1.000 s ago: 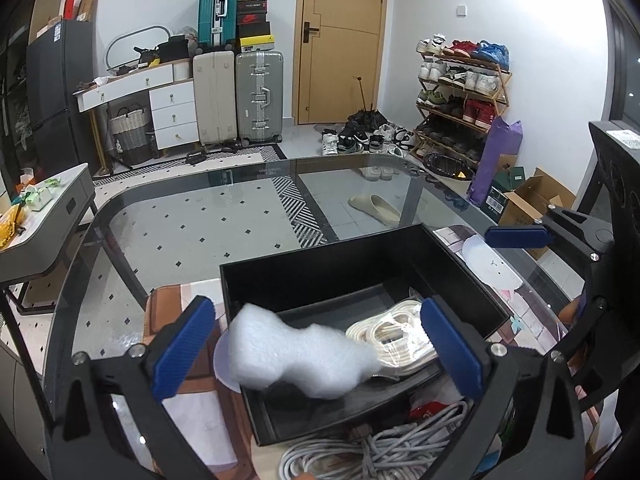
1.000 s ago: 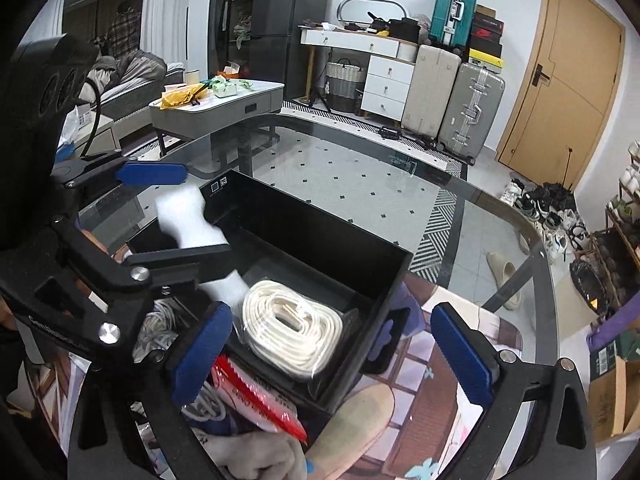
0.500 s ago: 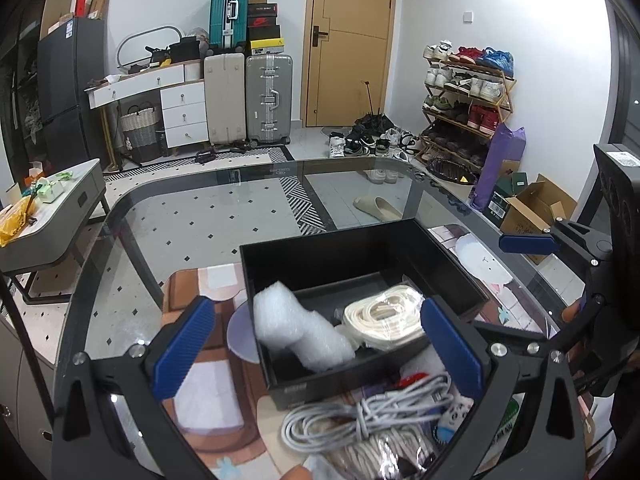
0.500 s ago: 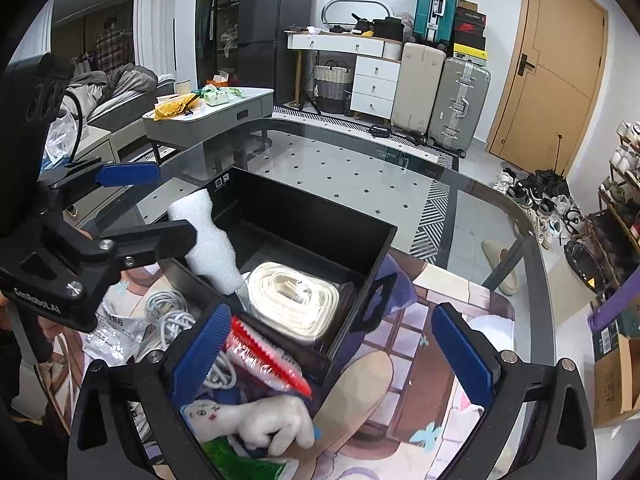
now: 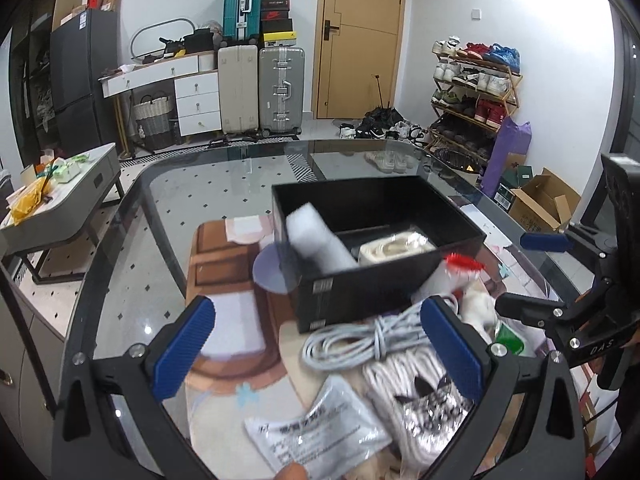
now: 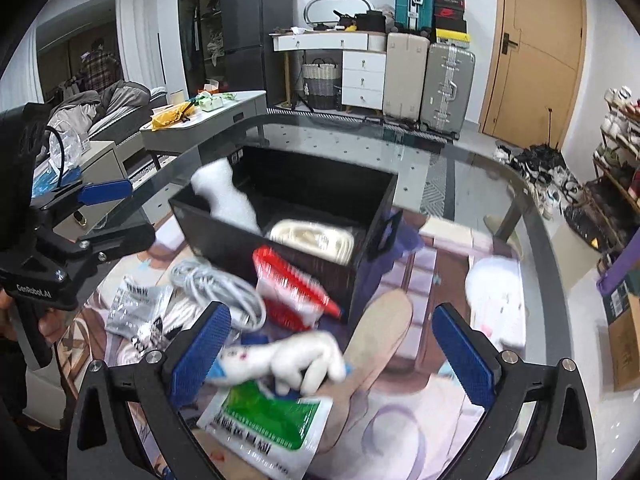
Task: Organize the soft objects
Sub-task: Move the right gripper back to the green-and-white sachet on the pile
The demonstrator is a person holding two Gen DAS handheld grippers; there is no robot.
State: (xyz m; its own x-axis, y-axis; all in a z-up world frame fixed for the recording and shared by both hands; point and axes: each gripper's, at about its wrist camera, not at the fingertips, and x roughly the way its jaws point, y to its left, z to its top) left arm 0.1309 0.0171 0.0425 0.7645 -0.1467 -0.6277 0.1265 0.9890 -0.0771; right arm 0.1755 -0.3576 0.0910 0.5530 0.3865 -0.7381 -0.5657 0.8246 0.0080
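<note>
Two soft items, matte black box

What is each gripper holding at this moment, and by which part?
Nothing is held. The left gripper and the right gripper are both open and empty; the white foam piece leans inside the black box.

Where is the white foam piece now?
The foam stands in the black box, leaning on its left wall in the left wrist view, beside the cream coil. Both grippers are clear of it.

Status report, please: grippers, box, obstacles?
Left gripper open, empty. Right gripper open, empty. Foam piece and cream strap roll in black box. Loose items crowd front.
</note>
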